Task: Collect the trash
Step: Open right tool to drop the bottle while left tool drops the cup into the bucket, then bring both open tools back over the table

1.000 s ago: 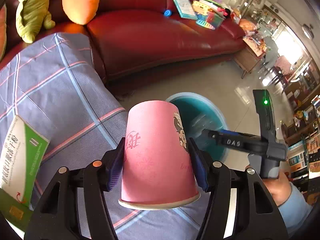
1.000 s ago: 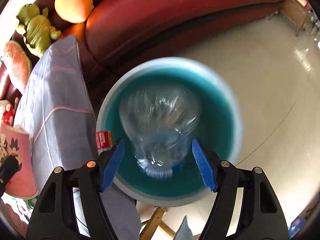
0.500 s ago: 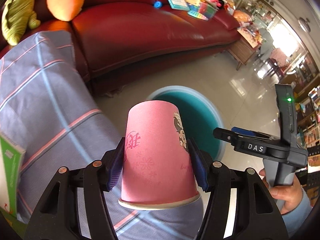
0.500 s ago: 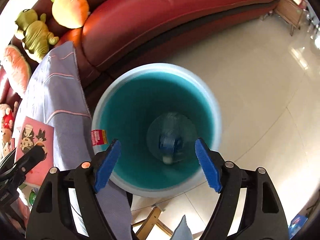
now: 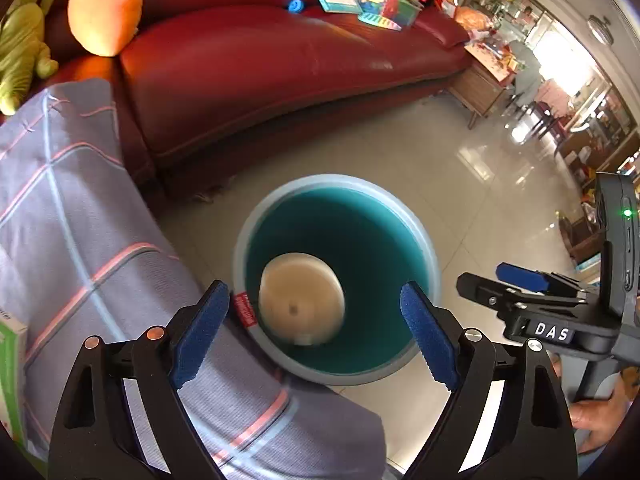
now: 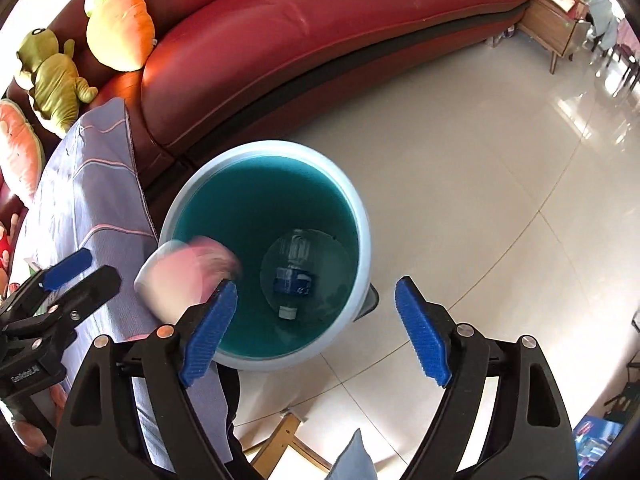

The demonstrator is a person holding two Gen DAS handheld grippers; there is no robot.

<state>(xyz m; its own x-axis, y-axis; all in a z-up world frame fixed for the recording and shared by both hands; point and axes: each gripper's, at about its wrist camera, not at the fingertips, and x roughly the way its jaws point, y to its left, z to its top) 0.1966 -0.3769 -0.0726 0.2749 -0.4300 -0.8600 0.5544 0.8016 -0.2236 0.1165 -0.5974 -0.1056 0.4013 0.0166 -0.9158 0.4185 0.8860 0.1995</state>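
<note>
The pink cup drops blurred at the teal bin's near rim, base toward your left tongs, whose jaws have just opened wide and hold nothing. Your right tongs, also just opening, hang empty above the bottle lying inside. The cloth-covered surface crowds the bin's left side.

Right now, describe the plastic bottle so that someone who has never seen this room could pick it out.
Find the red sofa; on the floor before it stands a round teal bin. The clear plastic bottle lies at its bottom, alone there. Its blue label and see-through body set it apart from the blurred pink cup at the rim.
</note>
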